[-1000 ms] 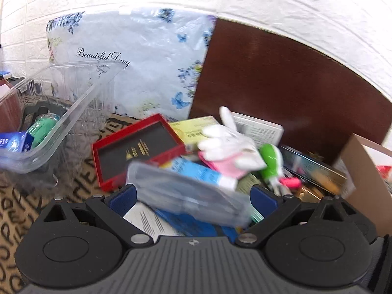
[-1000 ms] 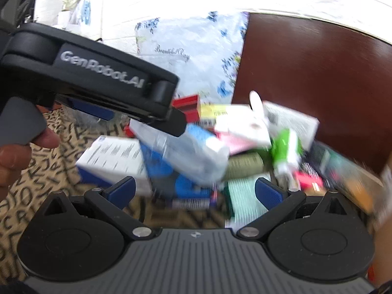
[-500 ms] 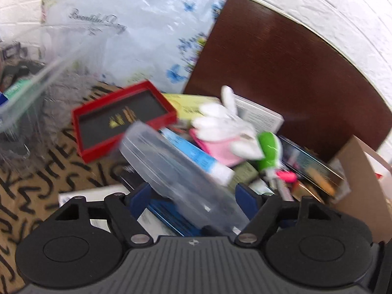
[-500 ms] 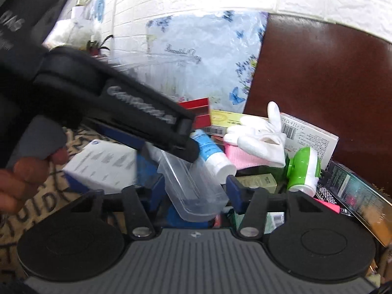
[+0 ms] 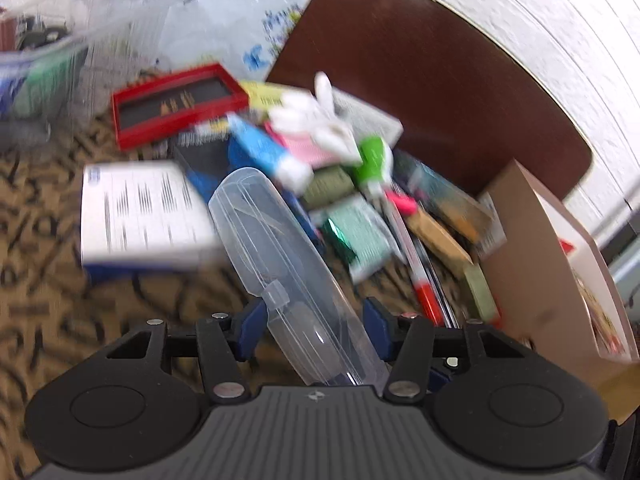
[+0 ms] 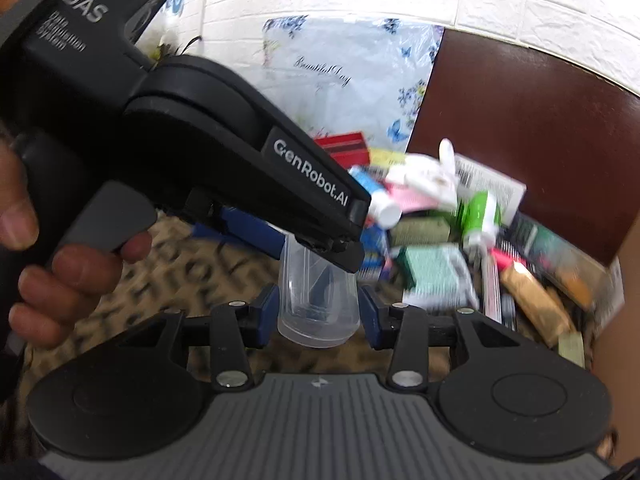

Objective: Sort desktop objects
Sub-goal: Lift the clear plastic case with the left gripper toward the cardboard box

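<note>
A clear plastic case is held by both grippers. My left gripper is shut on one end of it. My right gripper is shut on the other end, and the left gripper's black body crosses the right wrist view above it. Beyond lies a pile of desktop objects: a white box, a red tray, a blue-white tube, a white glove, a green-white bottle, pens.
A clear bin with items stands at the far left. A cardboard box stands at the right. A brown board and a floral bag lean on the white brick wall. A patterned mat covers the table.
Both grippers have closed onto the clear case. The left gripper's jaws narrowed and it swung right; the right gripper's jaws came in on the case's other end.
</note>
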### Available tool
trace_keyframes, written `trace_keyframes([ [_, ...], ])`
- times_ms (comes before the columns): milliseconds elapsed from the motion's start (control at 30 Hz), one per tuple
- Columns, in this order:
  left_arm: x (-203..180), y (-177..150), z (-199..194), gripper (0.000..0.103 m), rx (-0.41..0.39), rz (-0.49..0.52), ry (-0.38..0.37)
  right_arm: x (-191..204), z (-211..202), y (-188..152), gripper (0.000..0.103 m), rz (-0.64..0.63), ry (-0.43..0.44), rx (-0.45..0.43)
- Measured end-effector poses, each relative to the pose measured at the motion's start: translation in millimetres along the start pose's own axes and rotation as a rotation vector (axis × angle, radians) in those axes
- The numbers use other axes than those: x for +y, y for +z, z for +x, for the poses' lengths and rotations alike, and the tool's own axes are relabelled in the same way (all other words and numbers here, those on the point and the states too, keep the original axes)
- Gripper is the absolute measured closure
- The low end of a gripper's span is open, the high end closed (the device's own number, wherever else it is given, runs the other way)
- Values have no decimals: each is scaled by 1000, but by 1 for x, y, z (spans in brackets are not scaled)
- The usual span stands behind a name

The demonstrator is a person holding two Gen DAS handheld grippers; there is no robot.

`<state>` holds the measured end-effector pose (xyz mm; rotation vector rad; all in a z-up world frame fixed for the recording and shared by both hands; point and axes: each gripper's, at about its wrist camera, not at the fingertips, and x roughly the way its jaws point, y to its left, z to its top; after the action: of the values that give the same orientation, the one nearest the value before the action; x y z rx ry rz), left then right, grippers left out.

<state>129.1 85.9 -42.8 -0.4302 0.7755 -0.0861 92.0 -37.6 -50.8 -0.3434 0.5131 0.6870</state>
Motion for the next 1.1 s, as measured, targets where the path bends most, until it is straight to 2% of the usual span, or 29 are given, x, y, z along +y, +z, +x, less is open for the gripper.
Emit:
trace_keyframes([
  [300,-29,-72,-22,48,150,14,-100,20,-84,-62,61,74,-7,99],
  [433,-36,-78,-26,37,123,39,-40,29,-104,-80,60,71,-1,121],
  [633,-40,-74,-14,29,142,49,32,27,-102,-72,52,95,-30,97],
  [767,-44,-72,-6,27,142,56,46,23,-90,-66,51,86,-42,96],
  [900,-44,-73,0,36,120,102,35,18,-76,-65,51,129,-25,122],
  [967,-45,-74,0,36,115,109,35,17,-70,-68,58,142,-7,133],
  [1100,-50,-75,-2,37,102,125,46,18,-71,-69,59,152,-7,129],
])
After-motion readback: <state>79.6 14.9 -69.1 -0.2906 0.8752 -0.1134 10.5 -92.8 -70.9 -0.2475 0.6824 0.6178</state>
